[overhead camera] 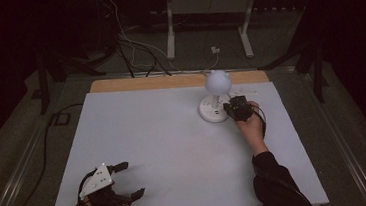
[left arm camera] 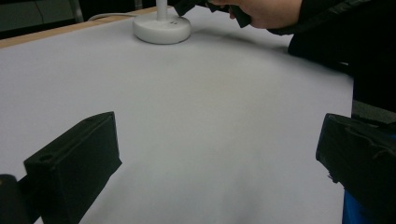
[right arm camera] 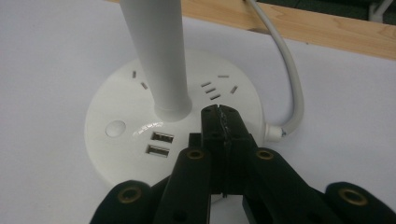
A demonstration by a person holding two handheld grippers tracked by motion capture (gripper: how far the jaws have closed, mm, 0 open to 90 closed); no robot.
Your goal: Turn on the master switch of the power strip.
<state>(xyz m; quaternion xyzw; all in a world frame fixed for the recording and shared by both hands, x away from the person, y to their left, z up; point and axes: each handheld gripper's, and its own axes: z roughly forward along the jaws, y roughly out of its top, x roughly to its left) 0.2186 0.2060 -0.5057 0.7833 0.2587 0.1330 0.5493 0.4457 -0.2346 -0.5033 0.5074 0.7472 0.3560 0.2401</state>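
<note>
Right gripper view puts our right hand-held gripper (right arm camera: 219, 122) at lower centre, jaws shut with nothing between them, tips on the round white plastic lamp base (right arm camera: 121, 100) beside its stem. In the high view, the lamp (overhead camera: 215, 105) stands right of centre on the white table (overhead camera: 165, 149). Pressing off-centre could tip it. Our left hand-held gripper (overhead camera: 131, 179) rests open, lower left.

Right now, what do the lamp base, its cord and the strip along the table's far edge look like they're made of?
Lamp base: likely glossy white plastic, showing bright reflections around the post. Cord: smooth pale rubbery sheath, bending softly. Edge strip: probably wood, tan with faint grain.
</note>
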